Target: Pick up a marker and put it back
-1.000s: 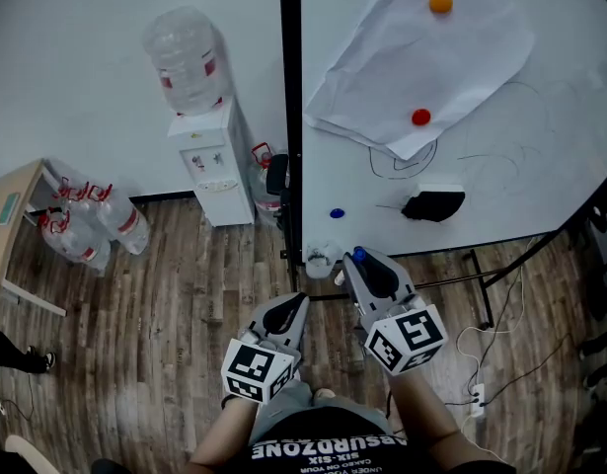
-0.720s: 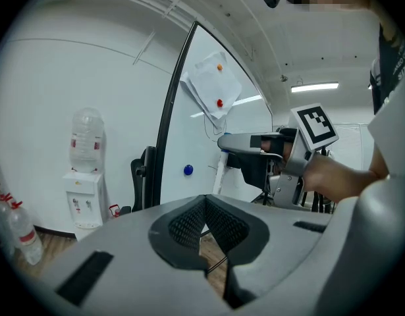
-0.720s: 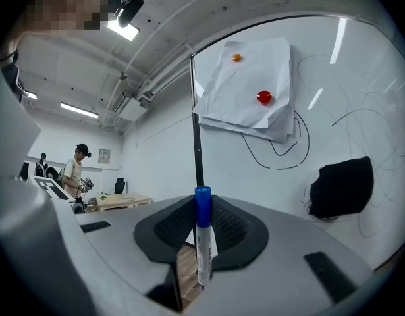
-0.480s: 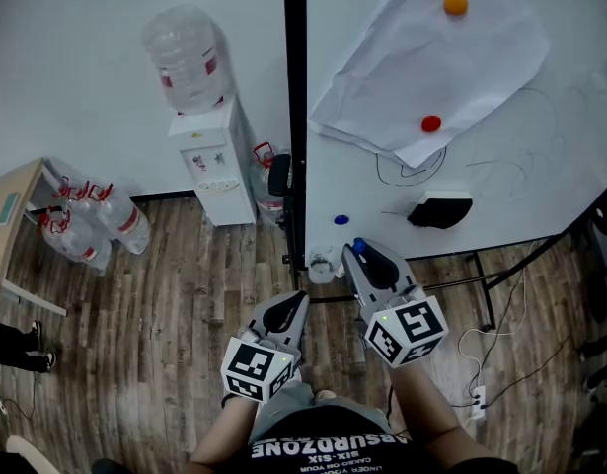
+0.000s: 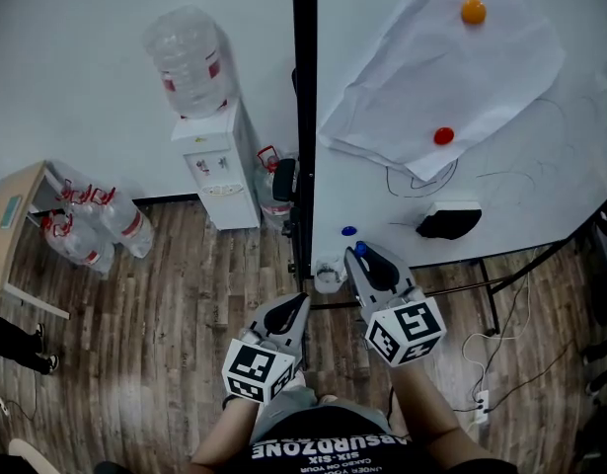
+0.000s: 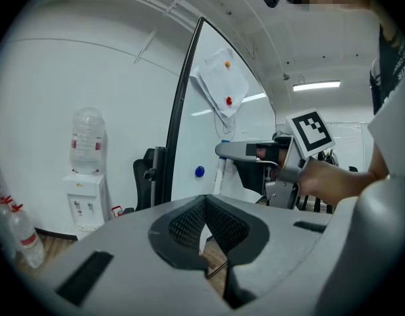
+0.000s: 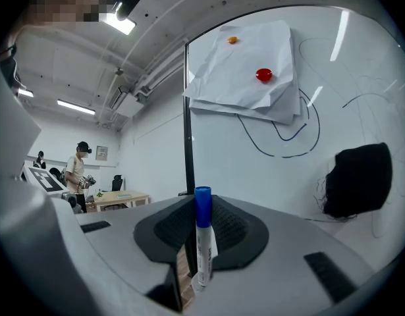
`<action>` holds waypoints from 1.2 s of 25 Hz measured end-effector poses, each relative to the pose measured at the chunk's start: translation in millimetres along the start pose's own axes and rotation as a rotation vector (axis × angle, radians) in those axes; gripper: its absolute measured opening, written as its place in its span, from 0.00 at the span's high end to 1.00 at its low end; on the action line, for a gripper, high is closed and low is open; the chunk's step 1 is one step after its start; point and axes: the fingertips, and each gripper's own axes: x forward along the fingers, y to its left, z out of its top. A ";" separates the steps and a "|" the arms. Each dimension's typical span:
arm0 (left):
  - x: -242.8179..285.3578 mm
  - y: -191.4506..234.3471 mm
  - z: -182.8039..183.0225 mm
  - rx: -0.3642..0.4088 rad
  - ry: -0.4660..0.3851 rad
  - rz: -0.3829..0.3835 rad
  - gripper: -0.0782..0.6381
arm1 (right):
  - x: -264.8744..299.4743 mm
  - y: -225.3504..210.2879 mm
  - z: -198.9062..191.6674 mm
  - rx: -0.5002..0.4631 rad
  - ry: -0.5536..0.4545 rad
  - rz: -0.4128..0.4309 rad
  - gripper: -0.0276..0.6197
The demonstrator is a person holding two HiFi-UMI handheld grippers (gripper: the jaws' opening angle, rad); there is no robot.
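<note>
Plainly, we had the marker [image 7: 202,242] pinched in the right gripper [image 5: 356,255]. Its jaws were closed on the white barrel, and the marker stood upright between the pads with its blue cap poking above them. That gripper pointed at the whiteboard [image 5: 540,196], its tips close to the board's lower edge, so the marker sat just short of the board's face, a little below the blue magnet [image 5: 348,231] stuck low on the board.

We kept the left gripper [image 6: 205,206] further back from the whiteboard than the right one, aimed toward the black frame post [image 5: 303,117] at the board's left edge. Its jaws were pressed together at the tips, with nothing between them.

On the whiteboard itself we saw the paper sheets [image 5: 451,67] pinned high up by an orange magnet [image 5: 472,11] near their top and a red magnet [image 5: 443,136] near their lower corner. Thin pen lines [image 5: 421,178] looped on the board just under that corner. The black eraser [image 5: 449,222] clung to the board below the lines, to the right of the blue magnet. Off the whiteboard's left edge, beyond the post, the water dispenser [image 5: 216,171] stood against the wall.
</note>
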 end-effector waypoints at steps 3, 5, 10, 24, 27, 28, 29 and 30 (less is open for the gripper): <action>2.7 6.4 0.2 -0.001 0.003 0.003 0.88 | 6.4 -3.0 -5.4 -0.001 0.012 -0.005 0.85; 5.3 9.5 0.6 -0.002 0.002 0.003 0.88 | 10.2 -5.7 -9.9 0.000 0.023 -0.008 0.85; 10.9 14.6 1.1 -0.001 0.002 -0.001 0.88 | 16.8 -11.4 -20.3 0.002 0.046 -0.019 0.85; 17.4 26.1 -1.1 -0.005 0.014 0.006 0.88 | 28.8 -21.3 -53.1 0.022 0.117 -0.045 0.85; 17.7 27.3 -1.1 -0.006 0.017 0.008 0.88 | 30.6 -22.6 -58.7 0.025 0.131 -0.046 0.85; 17.7 27.7 -1.4 -0.006 0.018 0.010 0.88 | 31.0 -22.6 -60.6 0.026 0.136 -0.046 0.85; 17.8 28.0 -1.7 -0.007 0.019 0.011 0.88 | 31.4 -22.6 -62.7 0.026 0.142 -0.044 0.85; 18.0 28.3 -2.0 -0.007 0.019 0.012 0.88 | 31.8 -22.6 -64.7 0.026 0.147 -0.043 0.85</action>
